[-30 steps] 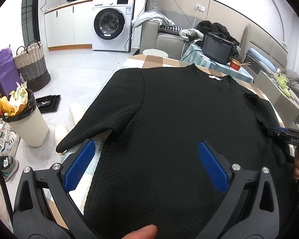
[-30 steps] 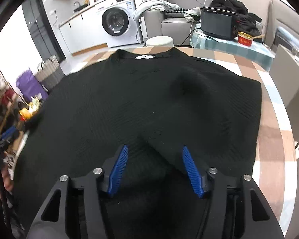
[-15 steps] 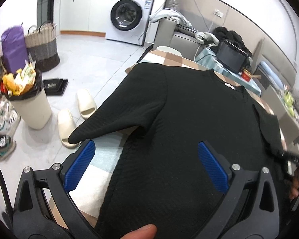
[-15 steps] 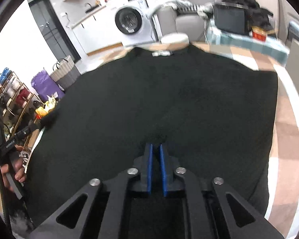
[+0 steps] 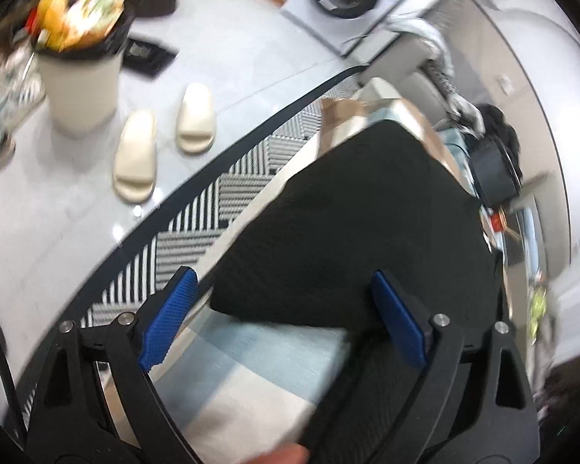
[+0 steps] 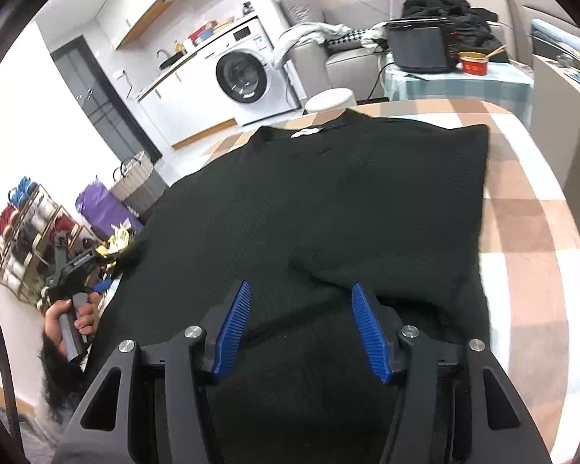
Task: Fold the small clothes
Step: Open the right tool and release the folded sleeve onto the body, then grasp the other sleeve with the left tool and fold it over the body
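Note:
A black knit sweater [image 6: 309, 208] lies flat on the checked table [image 6: 529, 239], collar at the far end. Its right sleeve is folded inward across the body. My right gripper [image 6: 297, 321] is open, just above the folded sleeve's cuff, holding nothing. My left gripper [image 5: 282, 321] is open at the table's left edge, its jaws on either side of the left sleeve's cuff [image 5: 282, 301]. The left gripper also shows in the right wrist view [image 6: 71, 270], held by a hand.
Beside the table's left edge are a striped rug [image 5: 212, 208], two cream slippers [image 5: 135, 158] and a full bin [image 5: 81, 77]. Beyond the table stand a white stool [image 6: 328, 100], a washing machine [image 6: 247, 77], a sofa and a side table with a black cooker [image 6: 417, 48].
My right gripper was shut on the sleeve half a second ago and is now open, the sleeve lying folded. My left gripper has swung left and down toward the left sleeve's cuff.

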